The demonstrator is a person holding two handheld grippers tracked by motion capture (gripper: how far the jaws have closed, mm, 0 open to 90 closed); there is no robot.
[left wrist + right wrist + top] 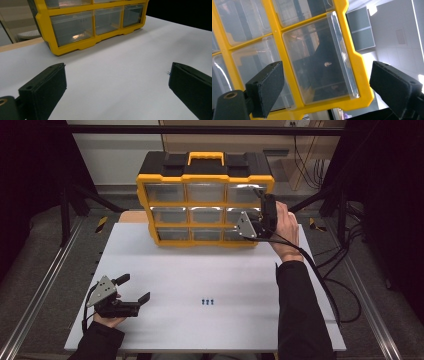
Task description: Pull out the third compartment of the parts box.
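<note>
The right hand-held gripper (259, 195), jaws spread, faces the organizer's (205, 200) top-right drawer (322, 57); the left hand-held gripper (136, 287) rests wide apart, well before the organizer.

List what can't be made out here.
- Blue parts on the table: too small in the high view to tell what they are; in the left gripper view the jaw hides all but a speck.
- Organizer right drawers: right gripper and hand cover them in the high view.
- Drawer contents: reflections blur them in the right gripper view.
- Left gripper: nothing between its jaws.
</note>
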